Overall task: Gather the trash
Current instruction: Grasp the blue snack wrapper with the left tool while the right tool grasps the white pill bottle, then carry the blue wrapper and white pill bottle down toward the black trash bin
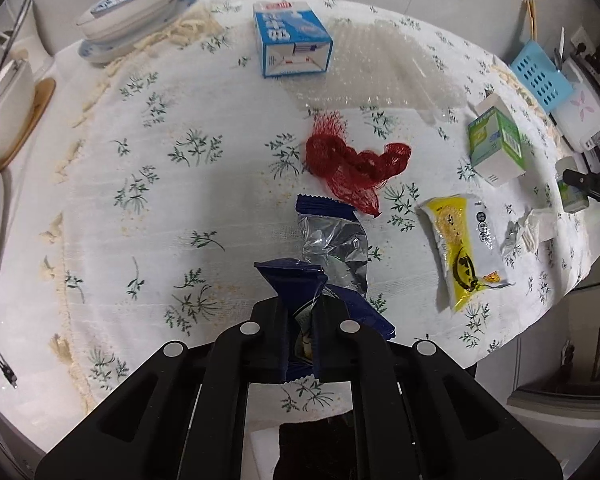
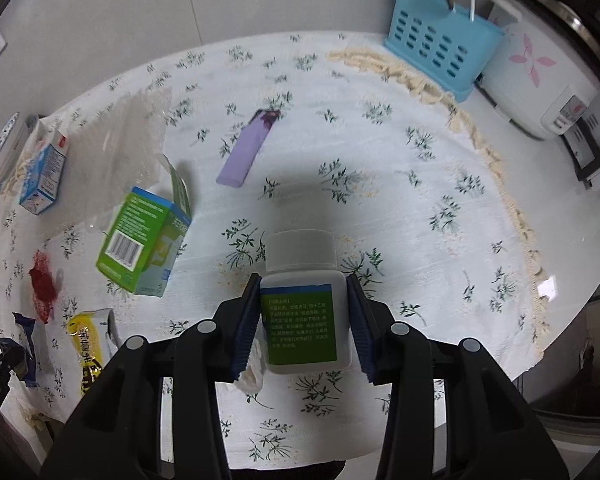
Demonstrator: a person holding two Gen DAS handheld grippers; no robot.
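Observation:
My left gripper is shut on a dark blue snack wrapper, lifted a little off the flowered tablecloth. Just beyond it lies a silver and blue wrapper, then a red mesh net and a yellow packet. My right gripper is shut on a white pill bottle with a green label, its pads pressing both sides. A crumpled tissue lies under that gripper. A green box and a purple packet lie further out.
A blue milk carton and bubble wrap lie at the far side. Stacked bowls stand at the far left. A blue utensil basket and a rice cooker stand off the cloth at the right.

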